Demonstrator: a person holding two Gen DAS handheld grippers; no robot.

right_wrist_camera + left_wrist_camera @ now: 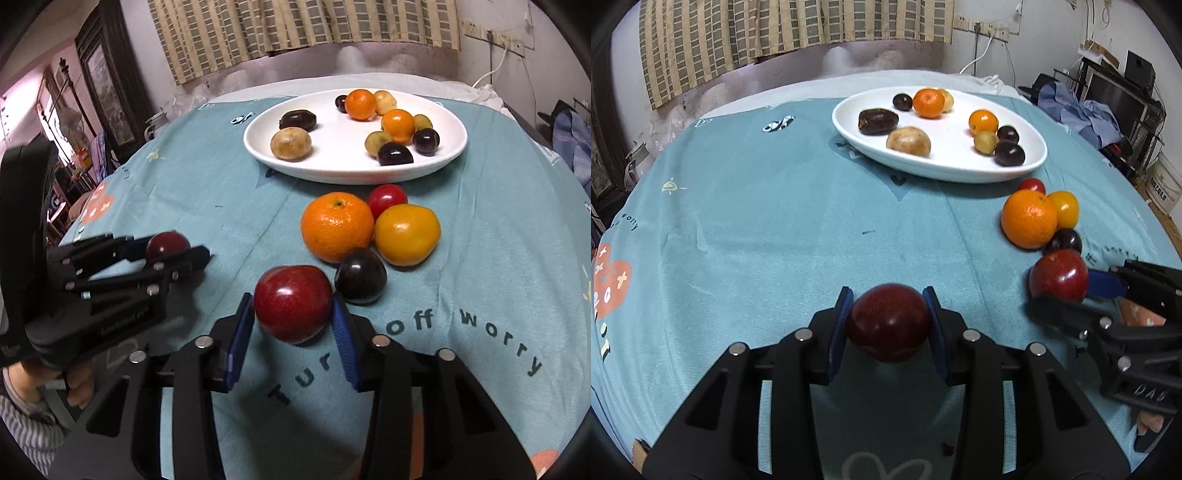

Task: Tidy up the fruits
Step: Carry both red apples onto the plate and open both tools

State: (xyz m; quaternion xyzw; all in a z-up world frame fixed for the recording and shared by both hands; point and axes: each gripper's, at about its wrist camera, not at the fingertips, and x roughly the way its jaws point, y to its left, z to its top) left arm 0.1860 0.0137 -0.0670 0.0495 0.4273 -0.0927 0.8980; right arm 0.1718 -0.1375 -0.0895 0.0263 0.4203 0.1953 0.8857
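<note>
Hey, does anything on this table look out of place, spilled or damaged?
Nothing spilled or damaged. Only oddity: a cluster of loose fruit, an orange, yellow tomato, small red tomato and dark plum, sits on the cloth beside the plate rather than on it.

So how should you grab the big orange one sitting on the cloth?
Grip the large mandarin across its widest middle, coming down from above. The yellow tomato, red cherry tomato and dark plum crowd its right and near sides, so put one finger on its clear left side and ease the other between it and the tomato.
</note>
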